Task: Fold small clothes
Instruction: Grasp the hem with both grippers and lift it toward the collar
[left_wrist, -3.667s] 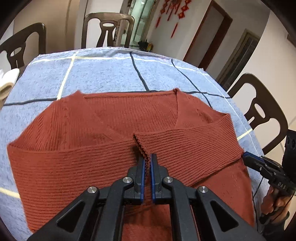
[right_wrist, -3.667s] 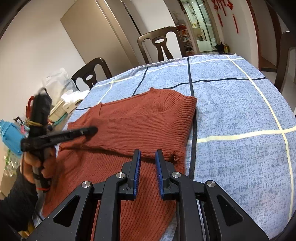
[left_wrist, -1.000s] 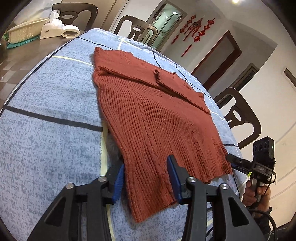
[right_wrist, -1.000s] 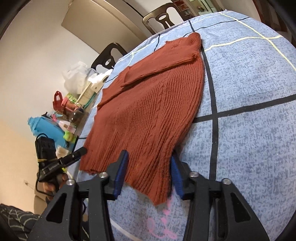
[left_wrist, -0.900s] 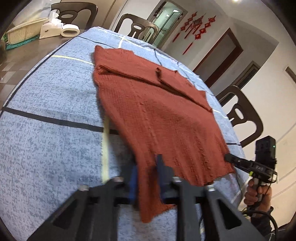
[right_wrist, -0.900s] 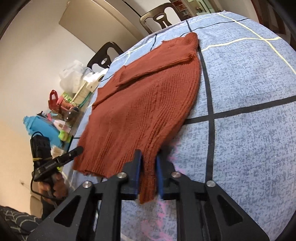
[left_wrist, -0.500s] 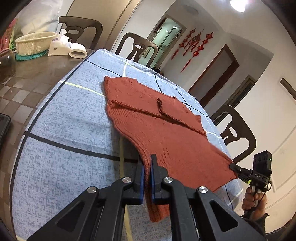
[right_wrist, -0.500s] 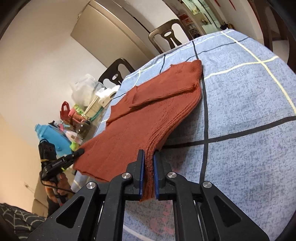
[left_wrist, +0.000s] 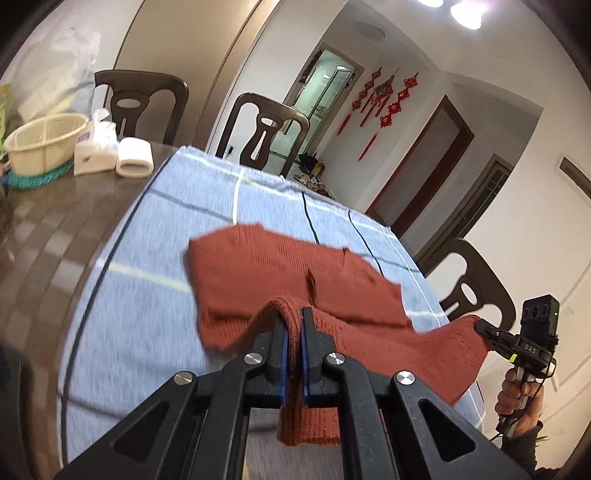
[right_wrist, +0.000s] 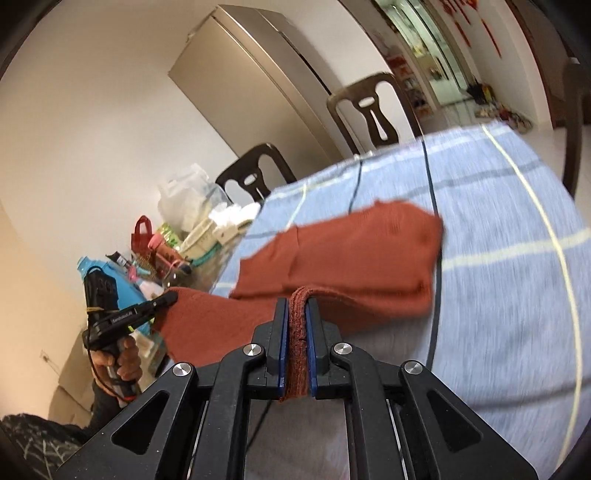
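Note:
A rust-red knit sweater (left_wrist: 280, 269) lies on the blue checked tablecloth (left_wrist: 147, 295), sleeves folded across its chest. My left gripper (left_wrist: 293, 317) is shut on the sweater's left hem corner and holds it above the table. My right gripper (right_wrist: 297, 306) is shut on the right hem corner of the sweater (right_wrist: 351, 251), also raised. The hem hangs stretched between the two. The right gripper also shows in the left wrist view (left_wrist: 484, 326), and the left gripper in the right wrist view (right_wrist: 166, 297).
Dark chairs (left_wrist: 266, 129) stand around the table. A cream basket (left_wrist: 44, 144) and tissue rolls (left_wrist: 135, 162) sit on the bare table top at the left. Bags, bottles and clutter (right_wrist: 166, 243) lie beyond the cloth's left side.
Both grippers closed on the hem corners, then lifted them up off the table and moved them forward over the sweater's body. The lower half now hangs in the air.

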